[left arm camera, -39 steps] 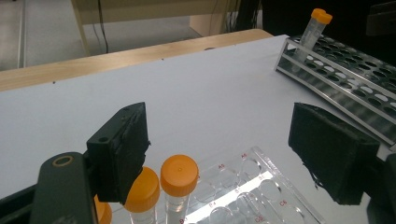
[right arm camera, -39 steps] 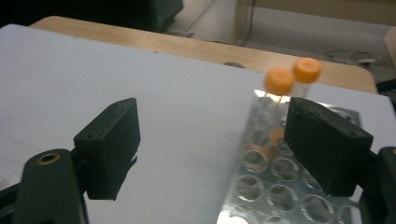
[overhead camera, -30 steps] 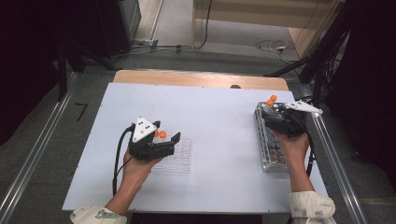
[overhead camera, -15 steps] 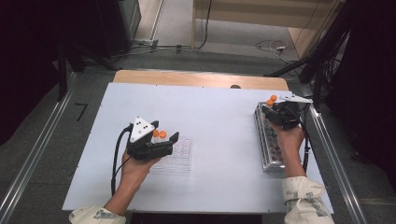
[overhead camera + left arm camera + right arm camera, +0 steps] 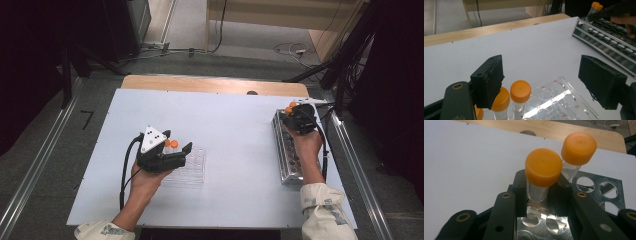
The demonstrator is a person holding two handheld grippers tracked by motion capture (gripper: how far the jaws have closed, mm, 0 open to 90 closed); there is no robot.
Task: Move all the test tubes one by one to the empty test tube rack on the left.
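Closing just now on the near orange-capped tube (image 5: 541, 178), right tongs (image 5: 539, 192) gripping its clear body below the cap, pads pressing from both sides. Standing nearly upright between the jaws, long axis running up out of the metal rack (image 5: 599, 186), so lifting straight along that axis looking like the coming move. Leaning just beyond the tongs, a second capped tube (image 5: 576, 155), near enough to be brushed. Farther across the table (image 5: 235, 125), left tongs (image 5: 544, 82) hovering wide open, holding nothing, over the clear plastic tray (image 5: 564, 100), beside two more capped tubes (image 5: 520, 96).
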